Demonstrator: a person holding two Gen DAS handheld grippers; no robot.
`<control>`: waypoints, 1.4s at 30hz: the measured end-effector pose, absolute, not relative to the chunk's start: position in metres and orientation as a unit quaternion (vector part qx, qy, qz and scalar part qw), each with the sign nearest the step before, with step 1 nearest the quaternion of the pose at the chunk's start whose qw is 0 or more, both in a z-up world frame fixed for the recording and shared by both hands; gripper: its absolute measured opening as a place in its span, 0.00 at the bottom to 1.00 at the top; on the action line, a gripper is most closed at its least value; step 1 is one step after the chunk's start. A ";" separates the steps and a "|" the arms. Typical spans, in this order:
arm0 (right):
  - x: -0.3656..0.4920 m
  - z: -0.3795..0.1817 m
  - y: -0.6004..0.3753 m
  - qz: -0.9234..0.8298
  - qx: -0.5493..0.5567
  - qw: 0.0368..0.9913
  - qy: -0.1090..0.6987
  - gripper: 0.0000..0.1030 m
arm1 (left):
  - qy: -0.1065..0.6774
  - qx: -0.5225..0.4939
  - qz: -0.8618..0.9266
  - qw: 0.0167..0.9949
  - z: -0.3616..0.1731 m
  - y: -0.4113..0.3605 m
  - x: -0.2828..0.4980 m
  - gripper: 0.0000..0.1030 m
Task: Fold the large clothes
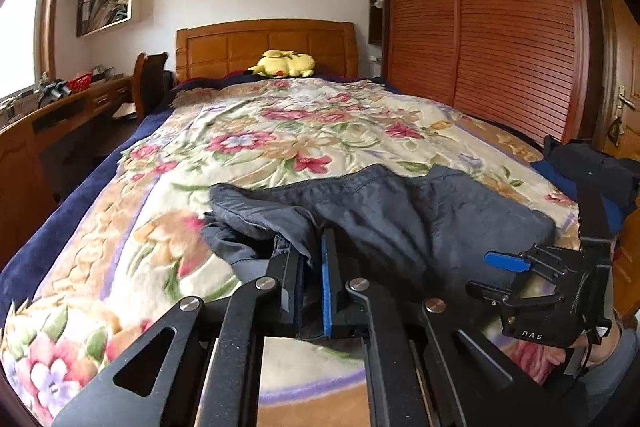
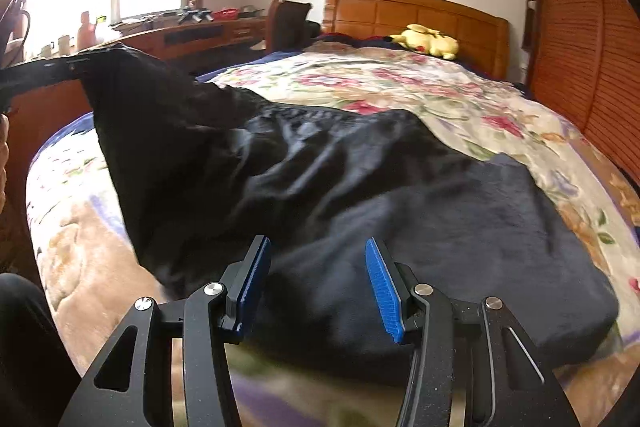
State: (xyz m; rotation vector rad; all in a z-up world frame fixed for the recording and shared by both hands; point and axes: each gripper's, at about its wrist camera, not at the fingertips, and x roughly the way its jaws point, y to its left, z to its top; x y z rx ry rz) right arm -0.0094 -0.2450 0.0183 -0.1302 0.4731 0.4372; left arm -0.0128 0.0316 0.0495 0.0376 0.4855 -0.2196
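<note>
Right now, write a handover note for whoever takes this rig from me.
Left hand-held gripper: shut on an edge of the dark garment, which it holds raised off the bed at the garment's left end.
Right hand-held gripper: open, over the garment's near right part, gripping nothing.
Things: the garment lies across the near end of the floral blanket; the right part lies flat, the left part is bunched and lifted.
Done: one edge picked up.
Left: probably take a second edge with the right gripper, then carry the fold over and smooth it.
</note>
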 end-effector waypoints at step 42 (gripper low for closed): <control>-0.071 0.025 -0.358 0.096 0.024 0.973 0.210 0.50 | 0.236 0.111 -0.309 0.914 0.085 -0.173 0.008 0.33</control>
